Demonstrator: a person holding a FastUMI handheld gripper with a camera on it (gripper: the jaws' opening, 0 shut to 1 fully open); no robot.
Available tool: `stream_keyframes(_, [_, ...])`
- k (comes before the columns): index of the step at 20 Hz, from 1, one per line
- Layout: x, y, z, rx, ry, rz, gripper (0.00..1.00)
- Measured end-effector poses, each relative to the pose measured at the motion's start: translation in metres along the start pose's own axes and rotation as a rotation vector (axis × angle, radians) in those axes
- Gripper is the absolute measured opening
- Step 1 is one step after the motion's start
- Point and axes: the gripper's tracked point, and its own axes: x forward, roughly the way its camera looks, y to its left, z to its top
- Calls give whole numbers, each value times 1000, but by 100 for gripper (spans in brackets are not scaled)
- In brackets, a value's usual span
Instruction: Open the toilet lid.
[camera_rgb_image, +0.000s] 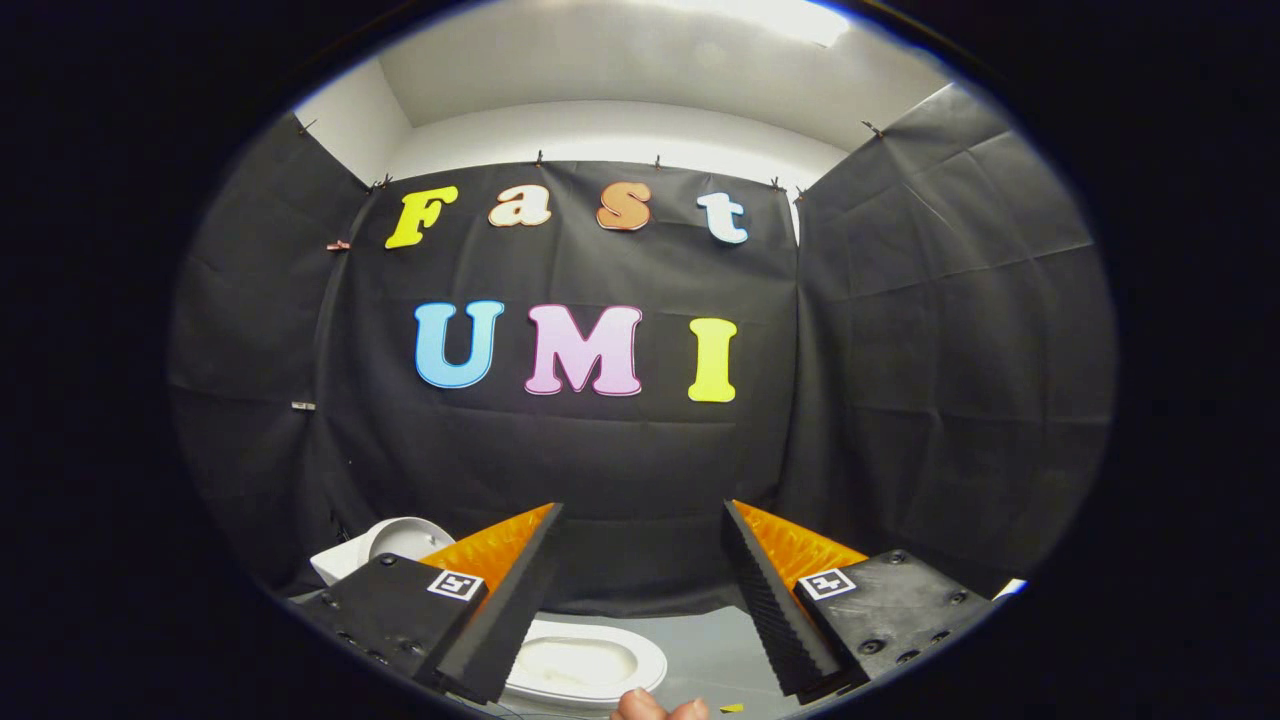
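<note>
Fingertips of somebody's hand (660, 708) sat nearest; my tool (640, 520) was spread wide, empty, with the toilet (585, 668) low at 6 o'clock.

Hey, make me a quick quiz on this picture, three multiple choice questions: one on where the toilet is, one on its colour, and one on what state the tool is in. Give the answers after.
1. Where is the toilet?
A. Low down between the two fingers of the tool, partly behind one of them.
B. Clamped at the fingertips.
C. Hung high on the cloth wall.

2. What colour is the toilet?
A. Black.
B. White.
C. Blue.

3. How does the tool stand?
A. Shut on the toilet.
B. Shut on nothing.
C. Open, fingers wide apart, holding nothing.

Answers:
1 A: its oval shows down near the fingers' bases.
2 B: all of its visible surface is white.
3 C: a wide gap separates the fingertips, with nothing gripped.
</note>
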Motion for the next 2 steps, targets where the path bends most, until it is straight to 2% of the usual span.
stream_keyframes(2, [-1, 1, 0, 15, 0, 0, 98])
